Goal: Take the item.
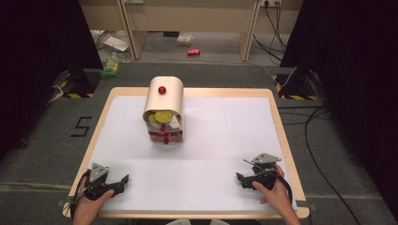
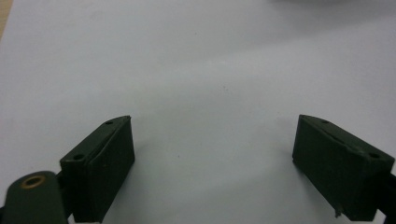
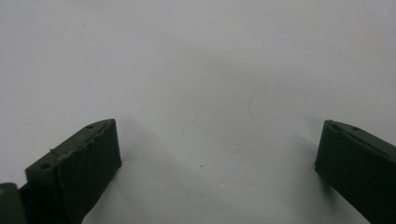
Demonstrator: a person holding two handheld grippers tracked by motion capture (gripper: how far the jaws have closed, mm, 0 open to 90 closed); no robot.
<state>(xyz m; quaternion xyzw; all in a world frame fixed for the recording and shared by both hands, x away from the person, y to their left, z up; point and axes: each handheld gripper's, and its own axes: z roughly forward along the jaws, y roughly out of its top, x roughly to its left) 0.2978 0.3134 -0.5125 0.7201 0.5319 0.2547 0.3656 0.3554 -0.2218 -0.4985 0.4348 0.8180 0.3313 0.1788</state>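
Cream-coloured round-topped box with red knobs (image 1: 164, 111) stands untouched mid-bench (image 1: 211, 154); left tool (image 1: 123, 180) and right tool (image 1: 240, 178), jaws apart and empty, must first reach forward.

You are facing a small cream cabinet (image 1: 164, 111) with a rounded top and a red knob (image 1: 162, 90). It is standing upright on the white bench (image 1: 220, 140), far side, showing yellow discs (image 1: 162, 116) and red drawers (image 1: 165, 136) in front.
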